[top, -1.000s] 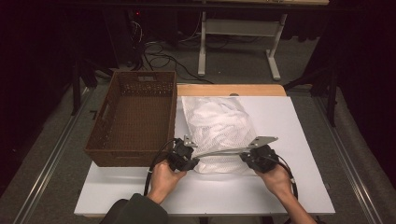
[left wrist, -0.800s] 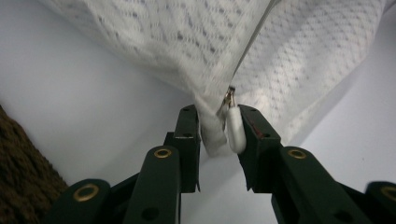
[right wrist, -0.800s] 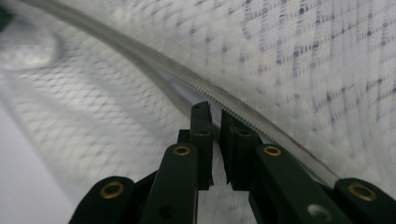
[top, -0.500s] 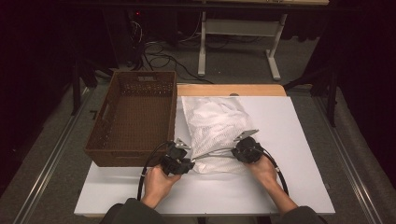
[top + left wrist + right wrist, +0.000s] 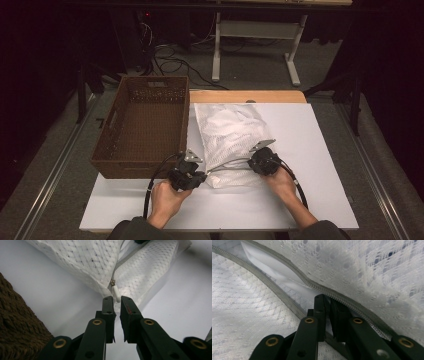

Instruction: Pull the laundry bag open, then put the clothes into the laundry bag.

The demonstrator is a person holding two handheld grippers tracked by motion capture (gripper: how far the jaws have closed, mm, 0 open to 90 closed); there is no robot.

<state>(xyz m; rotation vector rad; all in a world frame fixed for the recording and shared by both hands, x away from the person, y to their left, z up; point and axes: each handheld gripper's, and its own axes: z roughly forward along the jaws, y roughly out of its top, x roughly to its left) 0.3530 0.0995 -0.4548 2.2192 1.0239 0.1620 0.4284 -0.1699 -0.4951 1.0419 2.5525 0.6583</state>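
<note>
1. The white mesh bag (image 5: pixel 231 140) lies on the white desk (image 5: pixel 320 150), just right of the brown basket (image 5: pixel 142 125), with its near end close to both hands.
2. The left hand-held gripper (image 5: pixel 196 179) sits at the bag's near left corner. In the left gripper view its jaws have just been closing, and they pinch the white zipper pull (image 5: pixel 116 293) between their tips.
3. The right hand-held gripper (image 5: pixel 256 161) is at the bag's near right edge. In the right gripper view its jaws are pressed nearly together on the grey zipper edge (image 5: pixel 352 305) of the mesh.
4. The zipper (image 5: pixel 231 164) runs between the two grippers; in the right gripper view it gapes open, with pale lining showing inside.
5. The basket's near right corner stands close beside the left gripper.
6. Bare desk lies open to the right of the bag and along the near edge in front of the hands.
</note>
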